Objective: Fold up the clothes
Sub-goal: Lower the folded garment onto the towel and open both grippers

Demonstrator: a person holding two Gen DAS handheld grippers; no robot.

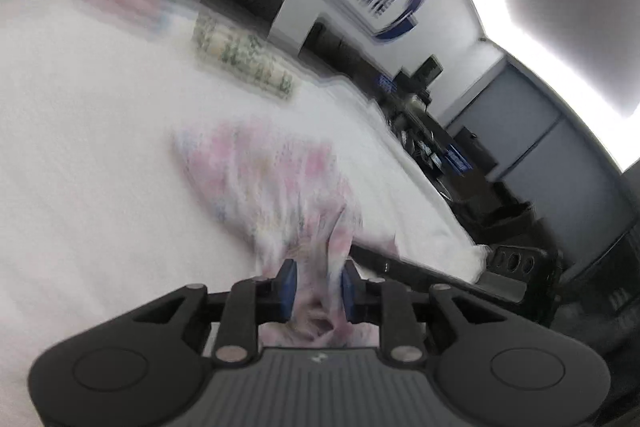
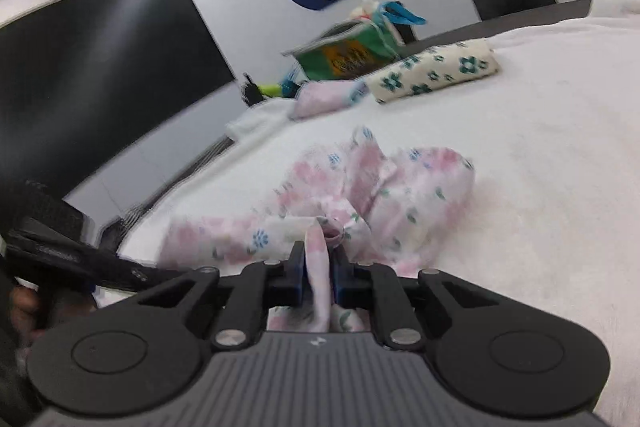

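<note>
left tool (image 1: 318,285) clenched on a bunched edge of the pink floral garment (image 1: 272,179), blue pads (image 1: 289,287) pressing cloth from both sides. right tool (image 2: 318,269) likewise clenched on a narrow pinch of the same garment (image 2: 400,187), a strip of cloth running down between its pads (image 2: 298,275). garment crumpled and partly lifted at both pinched spots, the rest lying on the white-covered counter (image 2: 540,167). seen blurred in the left wrist view, sharper in the right. farther back on the counter, a folded cream piece with green flowers (image 2: 436,69), and just beside it a folded pink piece (image 2: 324,99), the two touching or nearly so. behind these, a green bag (image 2: 348,53) with blue handles. in the left wrist view, the same cream folded piece (image 1: 240,57) well apart from the held garment. other tool's black body (image 2: 60,251) visible at the left edge of the right wrist view, with part of a hand (image 2: 24,311) gripping it.
</note>
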